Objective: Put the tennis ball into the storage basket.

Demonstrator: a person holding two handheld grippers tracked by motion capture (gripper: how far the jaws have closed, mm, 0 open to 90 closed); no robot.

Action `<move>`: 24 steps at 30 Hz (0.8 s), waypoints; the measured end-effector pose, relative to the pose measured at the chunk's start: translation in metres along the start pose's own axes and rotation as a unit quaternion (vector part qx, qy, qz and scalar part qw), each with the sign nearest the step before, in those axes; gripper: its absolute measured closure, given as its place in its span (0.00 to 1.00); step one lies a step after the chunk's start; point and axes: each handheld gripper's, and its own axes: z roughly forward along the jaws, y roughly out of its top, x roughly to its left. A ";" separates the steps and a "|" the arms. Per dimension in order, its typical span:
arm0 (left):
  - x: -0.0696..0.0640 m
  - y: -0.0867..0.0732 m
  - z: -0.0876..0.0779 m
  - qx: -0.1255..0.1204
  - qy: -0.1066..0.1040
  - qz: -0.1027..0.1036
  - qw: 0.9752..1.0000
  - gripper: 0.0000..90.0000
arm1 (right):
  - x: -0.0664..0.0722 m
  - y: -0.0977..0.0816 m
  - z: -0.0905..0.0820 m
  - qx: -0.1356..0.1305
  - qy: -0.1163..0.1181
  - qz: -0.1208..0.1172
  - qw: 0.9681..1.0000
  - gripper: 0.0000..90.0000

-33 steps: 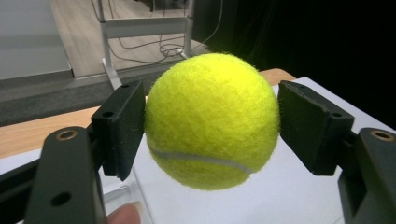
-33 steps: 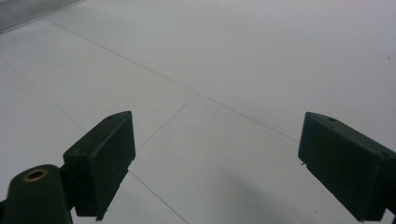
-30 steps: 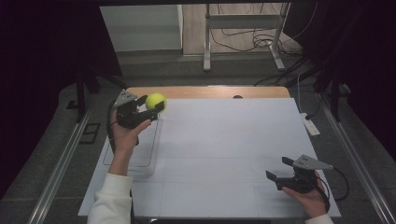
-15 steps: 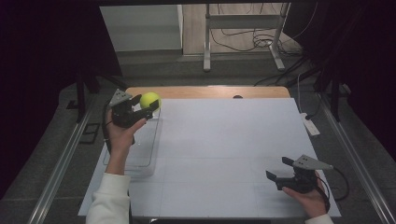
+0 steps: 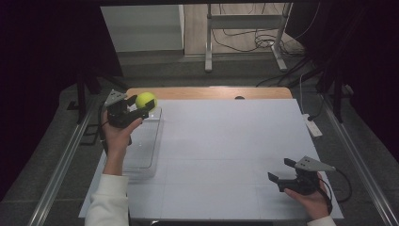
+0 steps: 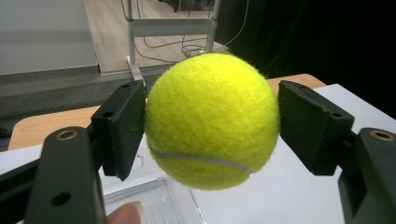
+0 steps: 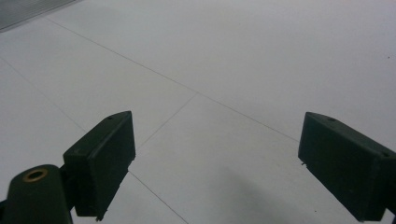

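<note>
Yellow felt ball [image 6: 212, 120] clamped in the left claw [image 5: 139, 109], at ten o'clock on the table [image 5: 226, 155].
Light, springy, grippy; pads belong across its widest middle. Right claw [image 5: 281, 176] gapes, holding nothing.

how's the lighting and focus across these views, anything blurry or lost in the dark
High view: white table cover evenly lit, surroundings fall into black. Left gripper view: tennis ball bright and sharp, its fuzz visible, right background dark. Right gripper view: soft, dim, tongs near-silhouettes.

The left gripper [image 5: 141, 109] carries the tennis ball [image 5: 146, 100] a little further left and toward the desk's [image 5: 226, 141] far edge. It now sits over the clear tray's [image 5: 141, 155] far end.
</note>
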 end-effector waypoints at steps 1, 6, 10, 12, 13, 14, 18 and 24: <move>0.001 0.000 0.000 0.000 0.001 -0.001 1.000 0.30 | 0.000 0.000 0.000 0.000 0.000 0.000 1.000 0.13; 0.008 -0.001 -0.001 0.002 0.012 -0.005 1.000 0.30 | 0.000 0.000 0.000 0.000 -0.001 -0.001 1.000 0.13; 0.014 -0.003 -0.001 0.003 0.018 -0.010 1.000 0.30 | 0.000 0.000 0.000 0.000 0.000 -0.001 1.000 0.13; 0.016 -0.004 0.000 0.004 0.022 -0.013 1.000 0.30 | 0.000 0.000 0.000 -0.001 0.001 0.000 1.000 0.13; 0.018 -0.004 0.000 0.006 0.024 -0.014 1.000 0.30 | 0.000 0.000 0.000 0.000 0.001 -0.001 1.000 0.13; 0.019 -0.005 0.000 0.006 0.026 -0.015 1.000 0.30 | 0.000 0.000 0.000 0.000 0.001 -0.001 1.000 0.13; 0.024 -0.007 0.001 0.010 0.034 -0.018 0.999 0.30 | 0.000 0.000 0.000 0.000 0.001 -0.001 1.000 0.13; 0.031 -0.010 0.004 0.017 0.049 -0.020 0.998 0.30 | 0.000 0.000 0.000 0.000 0.001 0.000 1.000 0.13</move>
